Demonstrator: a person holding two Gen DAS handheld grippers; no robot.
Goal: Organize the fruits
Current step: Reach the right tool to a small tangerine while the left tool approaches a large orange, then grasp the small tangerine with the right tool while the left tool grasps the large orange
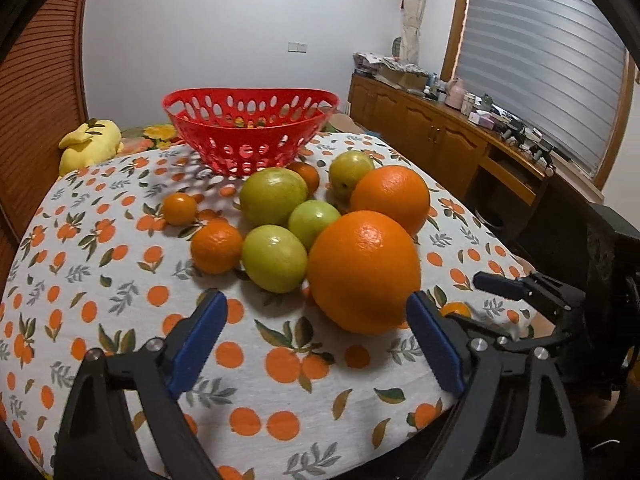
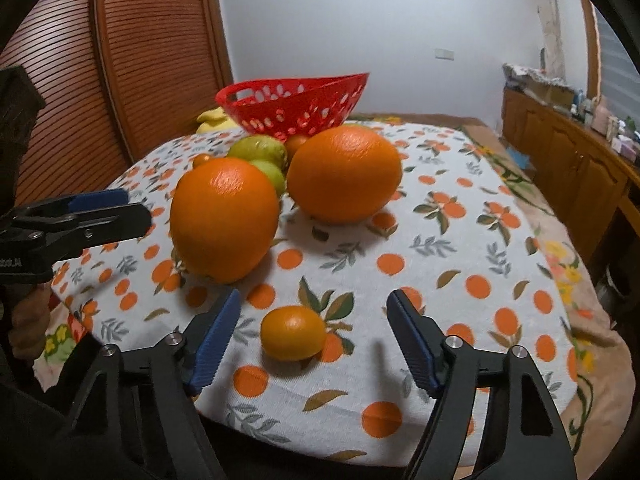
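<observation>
Blue pads line the left tool (image 1: 314, 330), which stands wide and holds nothing; the nearest big orange (image 1: 363, 272) sits just ahead, by its right pad. The right tool (image 2: 314, 334) is also wide, with a small orange (image 2: 293, 333) lying loose between its pads, not touched. On the tabletop (image 1: 100, 280) lie two big oranges, four green fruits (image 1: 274, 258) and four more small oranges. One of those hides behind a green fruit. The red basket (image 1: 250, 132) stands at the far end. What is inside it is hard to make out.
</observation>
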